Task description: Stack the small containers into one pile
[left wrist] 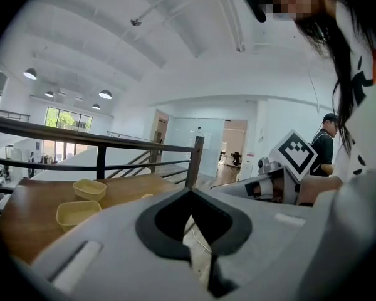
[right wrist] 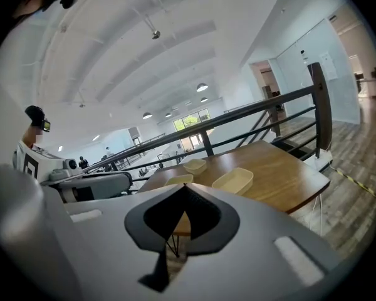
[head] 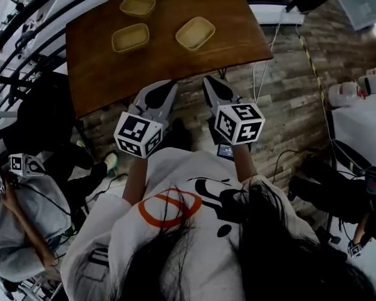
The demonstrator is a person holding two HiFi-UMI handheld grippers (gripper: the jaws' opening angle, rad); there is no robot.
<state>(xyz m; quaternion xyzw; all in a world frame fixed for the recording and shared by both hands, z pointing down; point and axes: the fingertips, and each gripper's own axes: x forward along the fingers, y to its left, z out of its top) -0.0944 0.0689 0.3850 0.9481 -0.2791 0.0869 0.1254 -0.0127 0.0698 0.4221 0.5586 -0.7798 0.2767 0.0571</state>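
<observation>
Three small yellow containers sit apart on the wooden worktop (head: 229, 14): one far left (head: 137, 5), one nearer on the left (head: 130, 37), and one to the right (head: 195, 32). None is stacked. The left tool (head: 166, 88) and right tool (head: 212, 85) hang short of the worktop's near edge, both clenched tip to tip on nothing.

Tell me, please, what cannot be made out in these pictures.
Left gripper view: the third container is mostly hidden behind the left gripper.
Right gripper view: the front of the near container is hidden by the right gripper.
Head view: the far corner of the table is cut off by the top edge.
</observation>
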